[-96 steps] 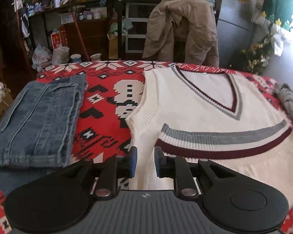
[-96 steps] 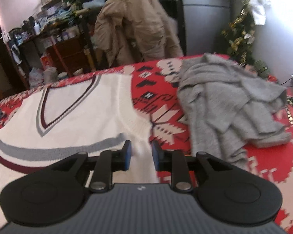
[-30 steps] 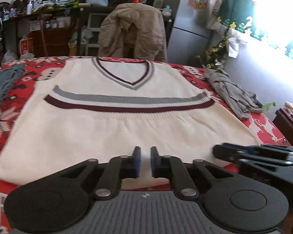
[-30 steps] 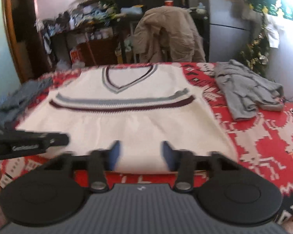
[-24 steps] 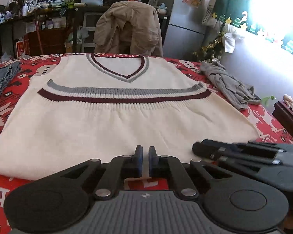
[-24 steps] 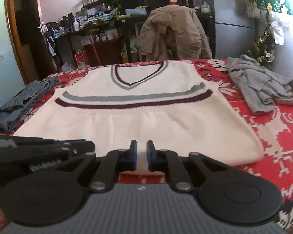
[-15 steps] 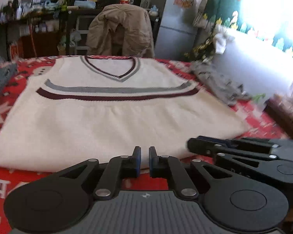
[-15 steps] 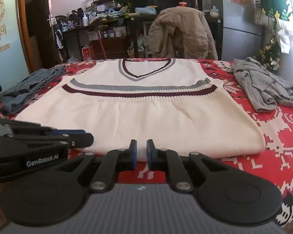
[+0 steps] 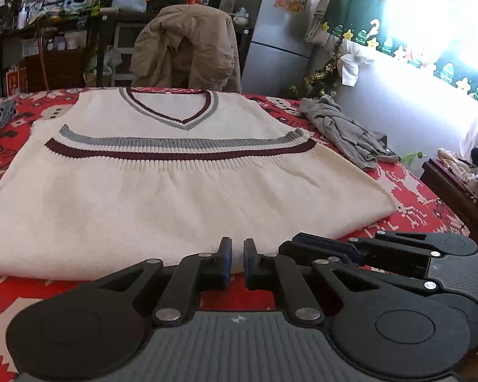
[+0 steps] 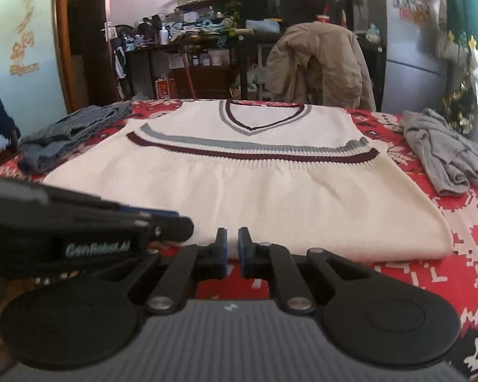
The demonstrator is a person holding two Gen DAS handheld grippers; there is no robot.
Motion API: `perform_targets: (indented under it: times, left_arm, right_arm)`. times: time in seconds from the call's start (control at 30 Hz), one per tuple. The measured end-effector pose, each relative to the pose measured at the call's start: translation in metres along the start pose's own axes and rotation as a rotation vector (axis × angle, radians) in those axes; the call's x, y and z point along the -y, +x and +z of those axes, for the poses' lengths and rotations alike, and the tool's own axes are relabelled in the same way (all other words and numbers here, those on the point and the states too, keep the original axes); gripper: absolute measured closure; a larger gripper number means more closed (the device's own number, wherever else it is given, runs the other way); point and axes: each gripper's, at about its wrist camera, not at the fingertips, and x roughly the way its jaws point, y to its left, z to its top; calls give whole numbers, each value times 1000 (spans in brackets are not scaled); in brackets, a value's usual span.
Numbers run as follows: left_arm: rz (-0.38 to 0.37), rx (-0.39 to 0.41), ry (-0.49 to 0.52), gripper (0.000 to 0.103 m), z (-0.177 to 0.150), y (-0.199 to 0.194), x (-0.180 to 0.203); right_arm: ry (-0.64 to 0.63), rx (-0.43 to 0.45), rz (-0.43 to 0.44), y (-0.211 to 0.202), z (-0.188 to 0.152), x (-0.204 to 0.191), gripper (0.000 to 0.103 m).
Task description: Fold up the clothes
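Here the cream vest (image 9: pixel 181 191) lies flat on the red patterned cloth (image 9: pixel 408 191), its near hem behind both grippers. The left gripper (image 9: pixel 237 262) and right gripper (image 10: pixel 232 248) are each nearly closed; whether they pinch the hem is unclear.

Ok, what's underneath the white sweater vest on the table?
The white sweater vest lies flat on the red patterned tablecloth, which shows all around it. Anything between them is covered.
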Motion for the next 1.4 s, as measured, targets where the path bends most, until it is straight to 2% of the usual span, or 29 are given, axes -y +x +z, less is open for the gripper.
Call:
perform_targets:
  times: [0.2, 0.33, 0.53, 0.63, 0.8, 1.07, 1.4]
  left_arm:
    - [24, 27, -85, 94, 6, -12, -17]
    - [53, 10, -108, 93, 2, -10, -28]
    - [51, 28, -110, 93, -3, -13, -30]
    - [54, 28, -102, 93, -3, -12, -29]
    - [44, 22, -117, 93, -3, -13, -32]
    - [49, 21, -110, 93, -3, -13, -30]
    - [55, 20, -97, 93, -4, -13, -30]
  right_arm:
    - [20, 18, 9, 1, 12, 2, 93]
    - [-5, 9, 30, 11, 16, -5, 93]
    - [-33, 3, 32, 9, 5, -11, 93]
    - [4, 26, -3, 3, 11, -2, 93]
    - [52, -4, -83, 6, 10, 27, 93]
    - [122, 19, -138, -12, 5, 57, 93]
    - [115, 12, -247, -17, -3, 87, 93]
